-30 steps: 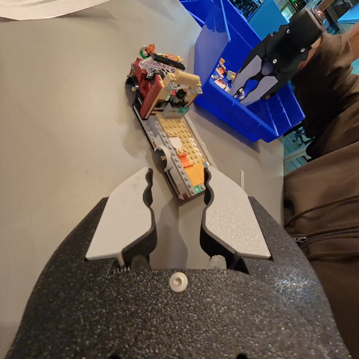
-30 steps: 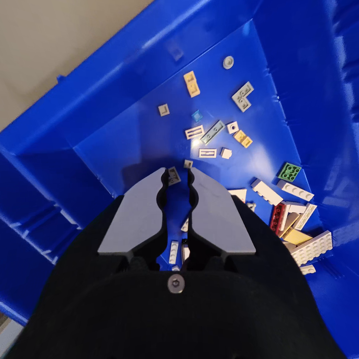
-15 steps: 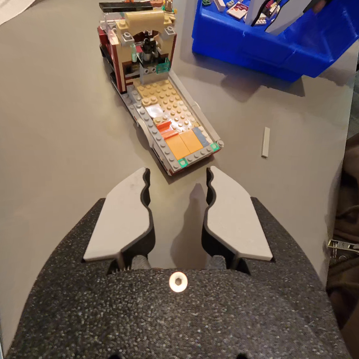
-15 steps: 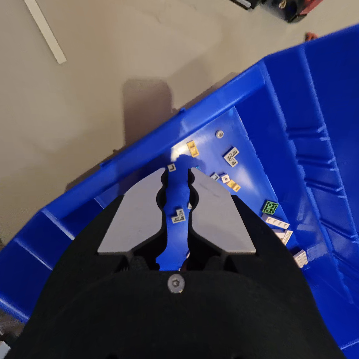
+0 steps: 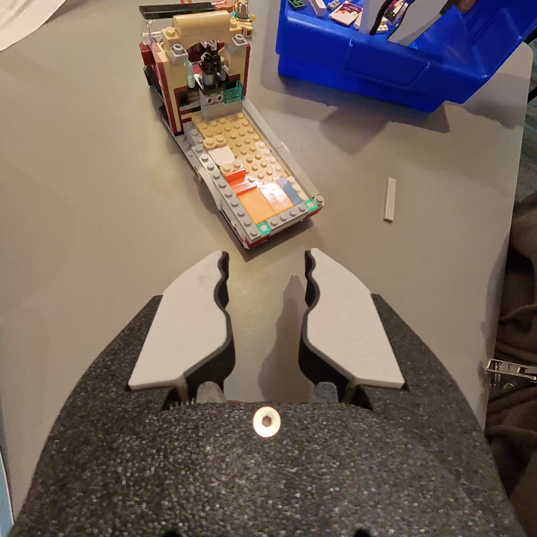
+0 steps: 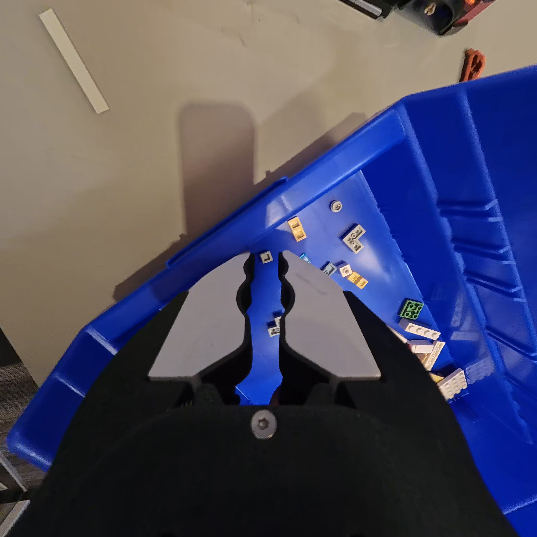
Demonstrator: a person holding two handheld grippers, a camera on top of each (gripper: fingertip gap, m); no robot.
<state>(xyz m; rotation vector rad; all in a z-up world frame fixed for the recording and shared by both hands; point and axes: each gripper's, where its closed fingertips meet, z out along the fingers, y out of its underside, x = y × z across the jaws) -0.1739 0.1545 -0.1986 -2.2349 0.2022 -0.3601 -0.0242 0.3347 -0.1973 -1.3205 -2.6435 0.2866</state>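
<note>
A matte grey-beige table (image 5: 87, 180) fills nearly all of both views, its rounded far corner (image 5: 523, 55) showing at the upper right of the left wrist view. Warm light falls from above, leaving soft glare on the surface and dark, hard-edged shadows (image 6: 216, 151) across it. Past the table's lower left edge in the right wrist view lies a strip of what may be grey carpet (image 6: 14, 380), too dim to tell surely.

Brick model (image 5: 226, 151) left of bin (image 5: 377, 66) — strip (image 5: 389, 200) between.
</note>
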